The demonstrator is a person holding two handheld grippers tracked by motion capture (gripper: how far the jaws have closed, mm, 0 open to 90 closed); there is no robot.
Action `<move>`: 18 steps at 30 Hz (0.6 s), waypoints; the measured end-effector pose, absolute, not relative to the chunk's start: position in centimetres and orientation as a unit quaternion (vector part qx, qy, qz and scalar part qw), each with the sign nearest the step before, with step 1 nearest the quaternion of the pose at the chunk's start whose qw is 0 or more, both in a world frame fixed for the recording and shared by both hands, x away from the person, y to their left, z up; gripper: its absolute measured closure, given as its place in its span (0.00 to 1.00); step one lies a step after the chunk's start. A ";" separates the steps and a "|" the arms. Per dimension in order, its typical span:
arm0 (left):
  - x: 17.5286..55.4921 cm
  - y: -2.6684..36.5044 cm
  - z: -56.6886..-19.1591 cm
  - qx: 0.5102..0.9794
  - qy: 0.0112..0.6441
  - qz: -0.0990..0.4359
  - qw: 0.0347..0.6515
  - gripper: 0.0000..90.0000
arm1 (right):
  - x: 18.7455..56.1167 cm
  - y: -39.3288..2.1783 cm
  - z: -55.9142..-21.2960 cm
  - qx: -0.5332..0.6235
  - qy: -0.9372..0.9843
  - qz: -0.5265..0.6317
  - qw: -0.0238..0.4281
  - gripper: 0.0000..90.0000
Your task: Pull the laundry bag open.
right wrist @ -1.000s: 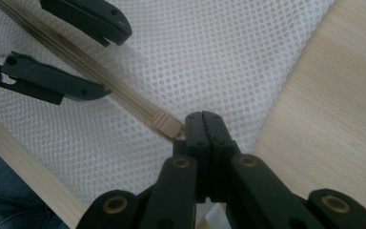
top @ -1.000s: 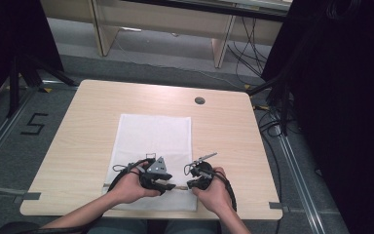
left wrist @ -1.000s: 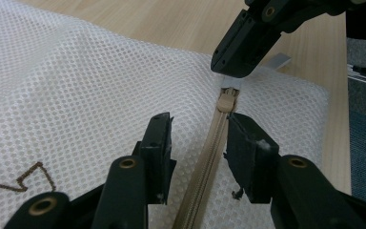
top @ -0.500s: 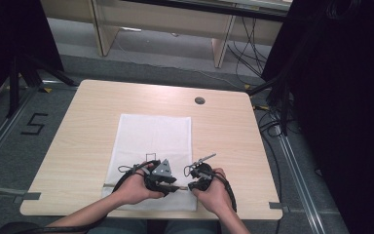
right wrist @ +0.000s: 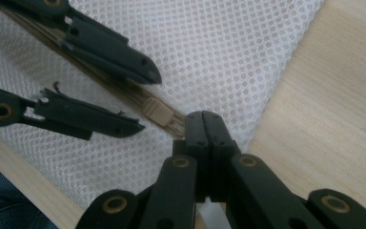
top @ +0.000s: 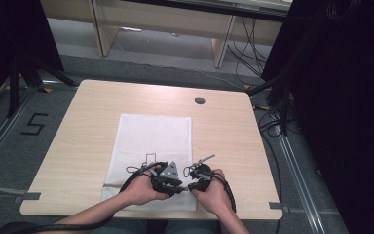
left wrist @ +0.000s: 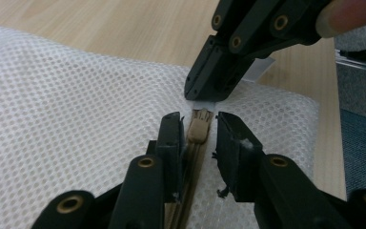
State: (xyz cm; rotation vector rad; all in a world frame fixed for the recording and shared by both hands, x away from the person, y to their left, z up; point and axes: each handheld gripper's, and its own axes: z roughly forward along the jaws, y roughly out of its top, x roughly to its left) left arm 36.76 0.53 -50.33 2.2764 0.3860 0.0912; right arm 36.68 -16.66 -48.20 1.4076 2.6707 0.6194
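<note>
A white mesh bag (top: pixel 151 141) lies flat on the wooden table (top: pixel 224 126), with a beige zipper running along its near edge. My left gripper (left wrist: pixel 199 123) is open, and its jaws stand on either side of the beige zipper pull (left wrist: pixel 198 132) without closing on it. My right gripper (right wrist: pixel 203 118) is shut on the zipper's end at the bag's near right corner, just past the zipper pull (right wrist: pixel 156 110). In the high view the left gripper (top: pixel 176 187) and the right gripper (top: pixel 193 186) nearly touch tip to tip.
A round cable hole (top: pixel 199 100) sits near the table's far right. The table's near edge (top: pixel 151 215) lies just behind the hands. Bare wood surrounds the bag on the left, right and far sides.
My left gripper has slid a little to the right along the bag's near edge, closer to the right gripper. The right gripper has stayed in place.
</note>
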 end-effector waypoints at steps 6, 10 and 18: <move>36.7 0.0 -50.6 0.903 0.147 0.033 0.402 0.81 | 36.7 -16.6 -48.3 0.448 0.870 0.204 0.035 1.00; 36.9 0.0 -50.7 0.902 0.152 0.029 0.403 0.83 | 36.6 -16.6 -48.2 0.454 0.868 0.199 0.032 1.00; 37.0 -0.2 -50.8 0.903 0.154 0.027 0.400 0.87 | 36.7 -16.7 -48.3 0.453 0.867 0.204 0.031 1.00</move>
